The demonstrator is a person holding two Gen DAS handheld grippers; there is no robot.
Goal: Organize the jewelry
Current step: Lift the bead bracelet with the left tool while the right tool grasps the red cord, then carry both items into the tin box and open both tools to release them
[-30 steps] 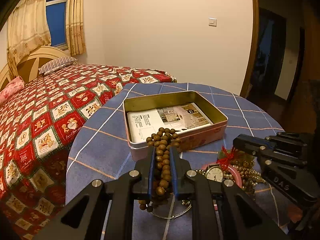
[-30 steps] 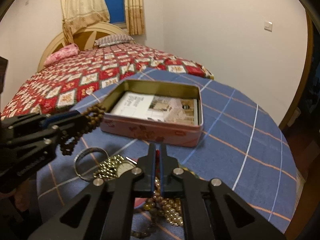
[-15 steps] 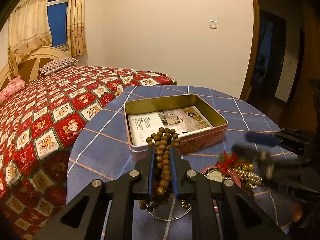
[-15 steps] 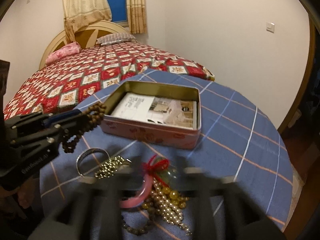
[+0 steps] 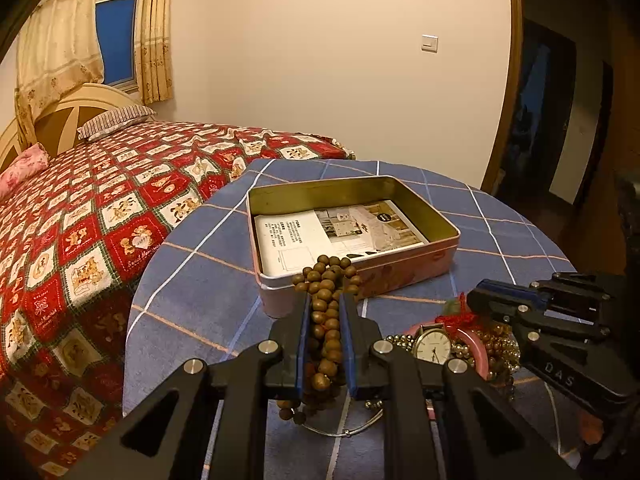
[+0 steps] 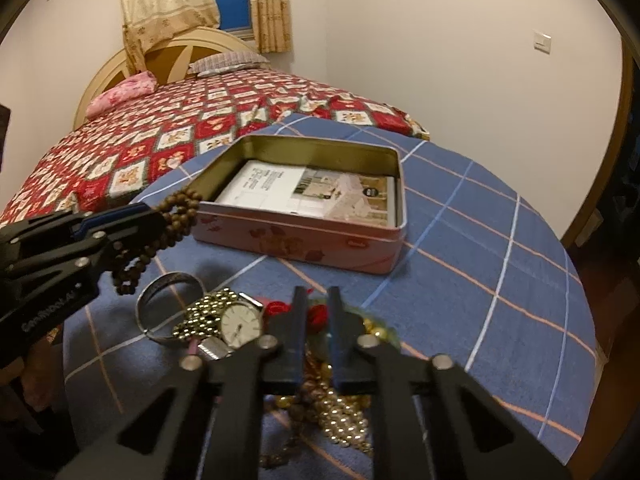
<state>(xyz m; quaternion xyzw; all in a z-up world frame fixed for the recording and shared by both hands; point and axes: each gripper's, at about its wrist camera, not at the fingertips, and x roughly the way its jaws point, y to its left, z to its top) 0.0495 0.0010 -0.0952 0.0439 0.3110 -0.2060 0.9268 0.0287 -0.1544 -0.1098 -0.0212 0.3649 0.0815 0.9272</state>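
Note:
My left gripper (image 5: 324, 300) is shut on a brown wooden bead bracelet (image 5: 326, 312) and holds it just in front of the near wall of the open pink tin box (image 5: 404, 270). The tin (image 6: 304, 240) holds a printed paper. My right gripper (image 6: 318, 296) hovers low over the jewelry pile, its fingers a narrow gap apart around a red knotted ornament (image 6: 316, 314); whether it grips is unclear. The pile holds a wristwatch (image 6: 240, 320), a silver bangle (image 6: 160, 300), pearl strands (image 6: 344, 420) and a pink bangle (image 5: 476, 344).
The round table has a blue checked cloth (image 6: 500, 280). A bed with a red patterned quilt (image 5: 80, 220) stands close behind the table on the left. A dark doorway (image 5: 560, 120) is at the right.
My right gripper opened, dropped onto the jewelry pile and has narrowed again around the red ornament. My left gripper has held still with the bead bracelet.

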